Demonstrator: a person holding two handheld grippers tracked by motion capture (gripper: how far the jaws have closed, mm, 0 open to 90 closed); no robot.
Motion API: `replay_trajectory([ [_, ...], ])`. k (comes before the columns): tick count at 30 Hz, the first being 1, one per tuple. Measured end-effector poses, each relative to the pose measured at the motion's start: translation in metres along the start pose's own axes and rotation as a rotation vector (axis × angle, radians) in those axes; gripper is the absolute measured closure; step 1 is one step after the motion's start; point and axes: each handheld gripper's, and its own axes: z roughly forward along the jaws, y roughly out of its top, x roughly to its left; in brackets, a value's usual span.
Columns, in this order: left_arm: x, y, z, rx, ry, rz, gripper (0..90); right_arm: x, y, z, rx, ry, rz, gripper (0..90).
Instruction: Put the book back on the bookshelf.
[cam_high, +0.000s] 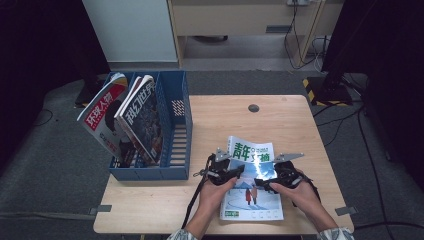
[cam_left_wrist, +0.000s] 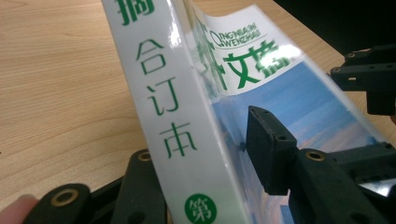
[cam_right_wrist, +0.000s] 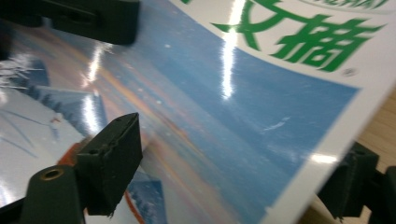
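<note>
**Lifting a magazine off the desk, a gripper at each side**

Looking down from the high view, the magazine (cam_high: 251, 186) lies near the front edge of the desk (cam_high: 280, 120), its top end raised and curling. The left gripper (cam_high: 239, 171) sits at its spine side and the right gripper (cam_high: 264, 183) at its open edge, probably so that the floppy cover can be steadied from both sides. To the left stands a blue rack (cam_high: 176, 131) with two magazines (cam_high: 122, 120) leaning in it, which looks like the place this one is bound for.

From the left gripper view, the spine (cam_left_wrist: 173, 126) stands between the fingers (cam_left_wrist: 268, 149): one finger is under it, the other over the glossy cover. They are partly apart, and I cannot tell whether both pads press yet.

From the right gripper view, the cover's free edge (cam_right_wrist: 322, 158) runs between the fingers (cam_right_wrist: 114, 163). One rests on the printed face, the other sits below the edge, with a gap showing, so they straddle the magazine without clamping it.
</note>
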Motion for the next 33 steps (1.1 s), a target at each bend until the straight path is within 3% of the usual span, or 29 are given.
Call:
replay_trajectory([
  [3, 0.0, 0.0, 0.0, 0.002, -0.005, 0.008, 61.8, -0.01, -0.003, -0.001, 0.022, -0.042, 0.017, 14.9],
  [5, 0.0, 0.0, 0.0, 0.003, -0.007, 0.014, 62.4, -0.017, -0.006, 0.0, 0.025, -0.035, 0.059, 14.1],
  [8, -0.001, 0.0, 0.0, 0.007, -0.01, 0.011, 62.5, -0.02, -0.006, 0.001, 0.016, -0.036, 0.061, 13.5],
  [13, 0.0, 0.002, 0.0, 0.023, -0.029, 0.015, 62.0, -0.019, -0.003, 0.007, 0.019, -0.009, 0.033, 11.7],
  [20, 0.005, 0.01, 0.003, 0.095, -0.079, 0.036, 53.9, -0.021, -0.001, 0.008, 0.028, 0.006, -0.001, 12.4],
  [33, 0.011, 0.032, 0.016, 0.113, -0.117, 0.055, 48.8, -0.025, 0.0, 0.01, 0.014, 0.03, -0.031, 14.4],
])
